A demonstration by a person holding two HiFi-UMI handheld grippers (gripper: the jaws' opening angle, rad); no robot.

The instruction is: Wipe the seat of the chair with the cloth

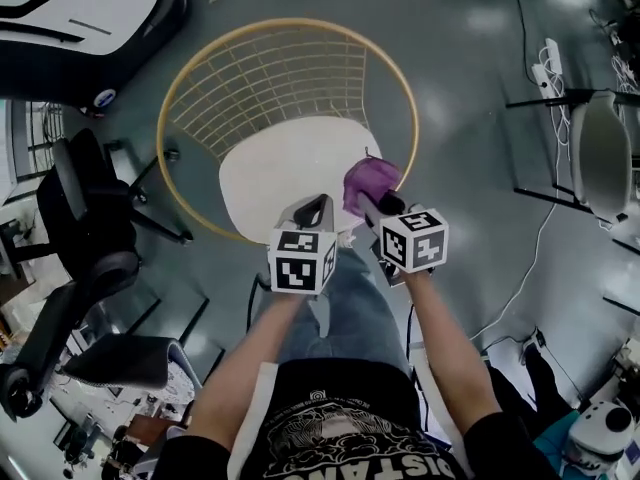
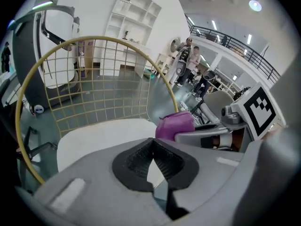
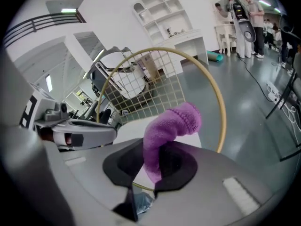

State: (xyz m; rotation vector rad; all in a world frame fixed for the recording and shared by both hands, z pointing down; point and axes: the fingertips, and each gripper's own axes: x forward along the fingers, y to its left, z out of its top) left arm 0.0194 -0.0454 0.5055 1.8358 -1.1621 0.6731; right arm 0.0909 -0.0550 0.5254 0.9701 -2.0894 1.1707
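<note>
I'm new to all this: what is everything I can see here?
chair: one, gold wire back and white seat, on the grey floor ahead
cloth: one, purple, in the right gripper above the seat's edge
office chair: one, black, at the left
shelf: one, white, far behind the chair
people: a few, standing far off
left gripper: one, grey, fingers shut, empty
right gripper: one, grey, fingers shut on the cloth
</note>
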